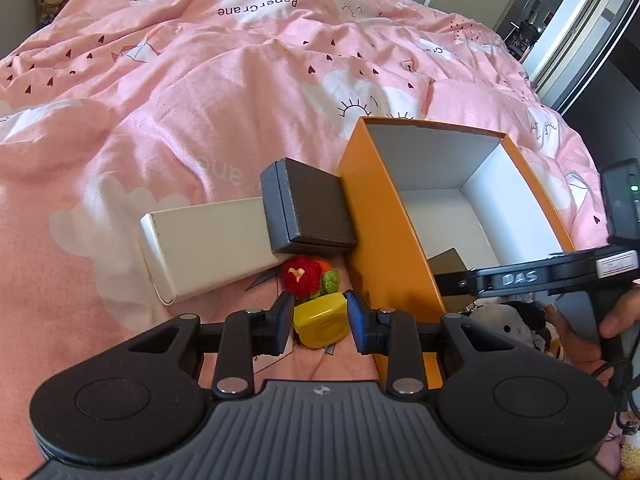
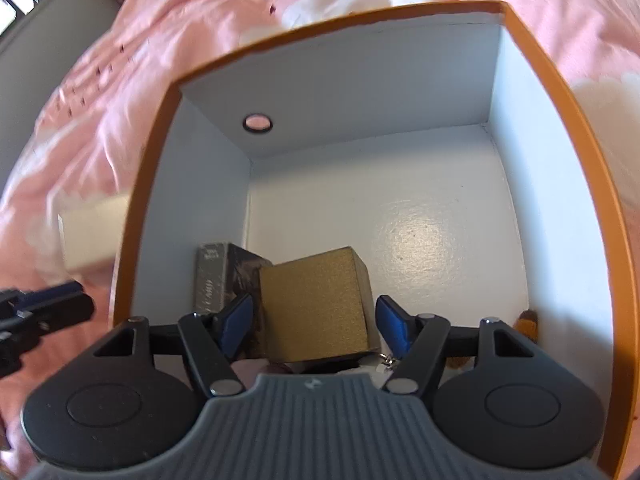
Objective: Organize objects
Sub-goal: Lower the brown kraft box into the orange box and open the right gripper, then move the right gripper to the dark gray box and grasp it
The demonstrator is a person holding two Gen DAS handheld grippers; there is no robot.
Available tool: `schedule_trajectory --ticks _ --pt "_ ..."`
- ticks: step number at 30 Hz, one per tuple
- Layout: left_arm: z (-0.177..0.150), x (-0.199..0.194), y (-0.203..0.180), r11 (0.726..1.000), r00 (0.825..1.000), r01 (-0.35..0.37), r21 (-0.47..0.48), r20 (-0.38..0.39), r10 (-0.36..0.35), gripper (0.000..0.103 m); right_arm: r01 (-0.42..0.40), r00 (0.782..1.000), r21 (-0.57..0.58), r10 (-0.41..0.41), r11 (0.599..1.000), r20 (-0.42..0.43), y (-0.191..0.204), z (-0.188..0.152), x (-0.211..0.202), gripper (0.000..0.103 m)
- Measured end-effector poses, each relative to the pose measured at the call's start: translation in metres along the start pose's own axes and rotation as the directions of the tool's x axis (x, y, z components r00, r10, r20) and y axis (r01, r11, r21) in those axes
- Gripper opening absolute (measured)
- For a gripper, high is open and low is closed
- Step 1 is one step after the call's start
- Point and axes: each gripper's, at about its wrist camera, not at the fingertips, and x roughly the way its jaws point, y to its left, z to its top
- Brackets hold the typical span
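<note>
Your left gripper [image 1: 320, 322] clamps the yellow case [image 1: 320, 321], long axis toward 2 o'clock; your right gripper [image 2: 316, 320] stands parted around the gold box [image 2: 316, 312].

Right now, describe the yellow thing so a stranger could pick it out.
Find the orange box on the pink bedspread. Against its outer wall lies a small yellow case, between the left gripper's fingers. It is the only yellow item, below a red knitted flower.

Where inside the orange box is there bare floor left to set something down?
Orange cardboard box: its white floor is bare from the middle to the far and right walls. The near-left corner is crowded: gold cube-shaped box between the right gripper's jaws, dark rectangular box behind it.
</note>
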Motion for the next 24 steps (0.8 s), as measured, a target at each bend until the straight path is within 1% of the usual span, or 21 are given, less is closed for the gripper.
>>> schedule_trajectory --ticks 2,3,7,10,12,14,15,19,21,24 --pt "0.0 -0.002 0.0 1.0 1.0 0.004 0.001 0.002 -0.004 0.036 0.015 1.0 -0.008 -0.015 1.0 -0.019 0.002 0.0 0.008 0.065" --pt "0.0 -0.002 0.001 1.0 1.0 0.004 -0.001 0.003 -0.004 0.036 0.011 1.0 0.0 -0.011 1.0 -0.013 0.001 0.0 0.008 0.065" --pt "0.001 -0.001 0.002 1.0 1.0 0.005 -0.008 0.001 -0.005 0.036 -0.014 1.0 0.092 0.014 0.996 0.001 -0.012 0.008 0.009 0.065" --pt "0.001 0.003 0.002 1.0 1.0 0.008 -0.007 -0.009 -0.008 0.036 -0.035 0.999 0.077 0.036 0.996 -0.017 -0.008 0.009 0.011 0.065" --pt "0.0 0.004 0.003 1.0 1.0 0.008 -0.009 -0.014 -0.008 0.036 -0.066 0.997 0.073 0.069 0.995 -0.041 -0.004 0.007 0.013 0.065" --pt "0.0 0.005 0.005 1.0 1.0 0.004 -0.014 -0.017 -0.004 0.036 -0.069 0.996 0.075 0.073 0.995 -0.053 -0.002 0.005 0.013 0.066" --pt "0.0 0.005 0.006 1.0 1.0 0.002 -0.016 -0.017 -0.002 0.036 -0.071 0.996 0.077 0.075 0.994 -0.049 -0.003 0.004 0.012 0.065" --pt "-0.001 0.006 0.01 1.0 1.0 -0.004 -0.025 -0.021 0.004 0.036 -0.125 0.992 0.117 0.127 0.985 -0.014 -0.011 0.005 0.002 0.064" --pt "-0.001 0.006 0.01 1.0 1.0 -0.005 -0.028 -0.021 0.004 0.036 -0.129 0.991 0.128 0.13 0.983 -0.005 -0.014 0.005 -0.002 0.045" --pt "-0.001 0.005 0.01 1.0 1.0 -0.005 -0.028 -0.019 0.004 0.036 -0.121 0.992 0.144 0.123 0.982 -0.008 -0.018 0.004 -0.002 0.04"
